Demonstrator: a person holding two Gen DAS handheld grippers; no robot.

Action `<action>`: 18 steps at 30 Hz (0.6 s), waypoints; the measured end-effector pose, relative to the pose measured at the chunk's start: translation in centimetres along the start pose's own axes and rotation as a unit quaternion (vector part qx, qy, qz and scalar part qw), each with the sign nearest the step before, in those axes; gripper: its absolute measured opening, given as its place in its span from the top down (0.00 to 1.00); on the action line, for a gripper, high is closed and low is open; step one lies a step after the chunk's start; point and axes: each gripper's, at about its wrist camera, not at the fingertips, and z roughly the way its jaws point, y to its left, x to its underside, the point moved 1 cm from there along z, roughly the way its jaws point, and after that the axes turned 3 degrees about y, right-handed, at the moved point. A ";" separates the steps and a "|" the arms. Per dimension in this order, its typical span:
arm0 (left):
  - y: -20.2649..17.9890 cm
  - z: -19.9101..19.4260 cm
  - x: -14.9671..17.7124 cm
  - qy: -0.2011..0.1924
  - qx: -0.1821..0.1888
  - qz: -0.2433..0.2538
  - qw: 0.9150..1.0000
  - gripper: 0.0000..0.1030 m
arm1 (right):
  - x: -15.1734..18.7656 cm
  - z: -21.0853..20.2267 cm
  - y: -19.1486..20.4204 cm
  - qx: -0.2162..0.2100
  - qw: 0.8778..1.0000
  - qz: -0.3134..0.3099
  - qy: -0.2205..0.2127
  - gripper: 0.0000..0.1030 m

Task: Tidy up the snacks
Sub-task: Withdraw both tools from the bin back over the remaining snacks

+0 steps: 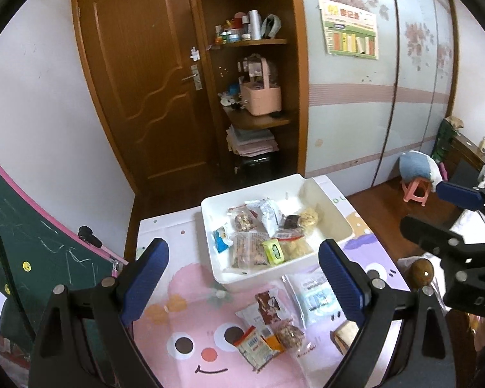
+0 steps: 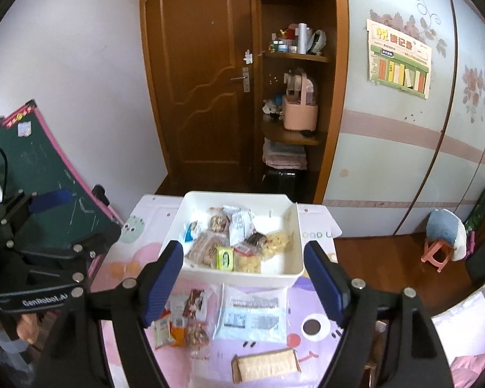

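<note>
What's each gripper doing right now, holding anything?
Left gripper: open, holding nothing, above the loose snacks.
Right gripper: open, holding nothing, near the white bin.

Surface [image 2: 129, 258], cartoon-printed cover: white bin [image 2: 294, 239] beyond the jaws; loose snack packets [image 2: 187, 320], pale pouch [image 2: 252, 313] between them.

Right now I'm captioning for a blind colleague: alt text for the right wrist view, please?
The open right gripper hovers over a cartoon-print table, facing a white bin partly filled with wrapped snacks. More packets and a pale blue pouch lie loose before the bin.
</note>
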 end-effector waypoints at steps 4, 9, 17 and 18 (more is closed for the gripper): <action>-0.5 -0.9 2.1 -0.003 0.008 0.014 1.000 0.09 | 2.7 0.0 0.0 -0.009 1.000 -0.004 0.017 0.25; -1.2 0.3 5.4 0.017 0.020 0.033 0.999 0.09 | 6.3 1.6 0.0 -0.017 0.998 -0.011 0.052 0.24; -1.8 5.9 11.6 0.075 0.034 0.031 0.996 0.09 | 12.5 6.3 0.7 -0.038 0.994 -0.015 0.104 0.24; -1.7 6.8 12.5 0.082 0.035 0.024 0.996 0.09 | 13.1 6.9 0.8 -0.041 0.993 -0.013 0.109 0.24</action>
